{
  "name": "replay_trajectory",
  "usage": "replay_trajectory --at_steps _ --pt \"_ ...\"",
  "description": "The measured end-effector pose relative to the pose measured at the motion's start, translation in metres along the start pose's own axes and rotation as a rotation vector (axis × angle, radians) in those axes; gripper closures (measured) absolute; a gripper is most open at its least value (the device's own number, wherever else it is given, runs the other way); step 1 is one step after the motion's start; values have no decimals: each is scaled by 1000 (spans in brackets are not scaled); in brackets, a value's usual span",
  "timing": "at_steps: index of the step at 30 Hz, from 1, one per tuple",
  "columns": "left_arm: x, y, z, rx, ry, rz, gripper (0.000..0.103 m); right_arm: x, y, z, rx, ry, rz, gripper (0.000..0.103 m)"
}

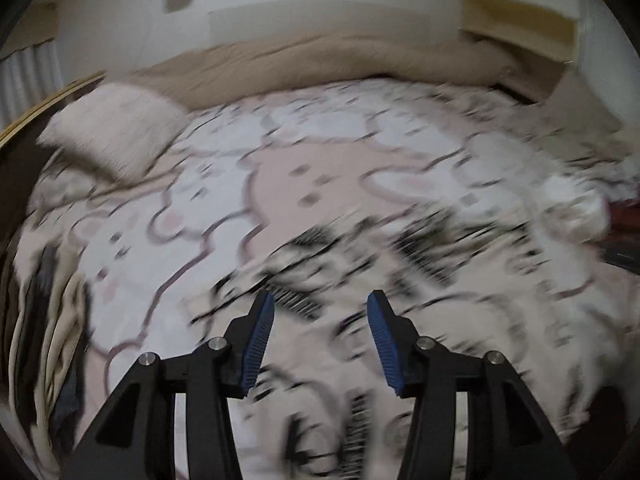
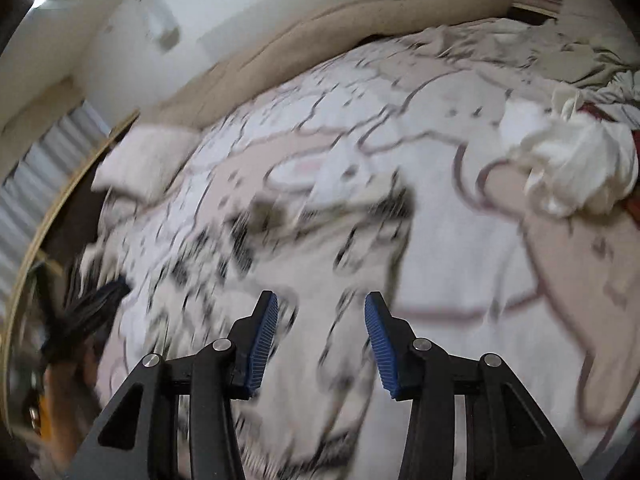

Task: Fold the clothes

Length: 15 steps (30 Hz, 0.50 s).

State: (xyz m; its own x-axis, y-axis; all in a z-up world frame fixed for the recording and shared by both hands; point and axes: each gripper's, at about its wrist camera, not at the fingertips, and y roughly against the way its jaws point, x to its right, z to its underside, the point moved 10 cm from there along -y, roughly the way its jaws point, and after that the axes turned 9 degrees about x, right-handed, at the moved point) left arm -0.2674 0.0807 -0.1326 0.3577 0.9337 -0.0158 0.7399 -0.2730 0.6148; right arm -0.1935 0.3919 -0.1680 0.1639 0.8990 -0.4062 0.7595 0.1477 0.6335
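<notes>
left tool (image 1: 320, 300) jaws apart, empty | right tool (image 2: 320, 300) jaws apart, empty | black-patterned white garment (image 1: 360, 248) spread flat on bed (image 1: 280, 152), blurred, long axis unclear

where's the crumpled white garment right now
In the right wrist view the crumpled white garment lies at the far right of the patterned bedspread, beside something dark red.

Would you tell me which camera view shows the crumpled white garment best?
The right wrist view: the crumpled white garment sits bunched at the bed's right side, its folds fairly sharp. In the left wrist view it is only a blurred pale lump near the right edge.
</notes>
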Motion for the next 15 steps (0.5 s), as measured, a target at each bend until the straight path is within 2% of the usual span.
replay_trajectory --at_steps 3,5,6,7,8,15 --pt "40 -9 -31 -7 -4 106 54 29 -30 -31 12 -36 56 57" --pt "67 -27 -44 -35 -23 137 54 45 -50 -35 -12 -64 82 57" --pt "77 -39 -48 -51 -52 118 54 50 -57 -35 -17 -81 83 57" --pt "87 -57 -50 -76 -111 60 54 52 -61 -33 -16 -100 73 57" --pt "94 -69 -49 -101 -152 33 54 54 -65 -32 -15 -119 64 57" --pt "136 -165 -17 -320 -333 1 54 64 -93 -19 -15 -231 2 57"
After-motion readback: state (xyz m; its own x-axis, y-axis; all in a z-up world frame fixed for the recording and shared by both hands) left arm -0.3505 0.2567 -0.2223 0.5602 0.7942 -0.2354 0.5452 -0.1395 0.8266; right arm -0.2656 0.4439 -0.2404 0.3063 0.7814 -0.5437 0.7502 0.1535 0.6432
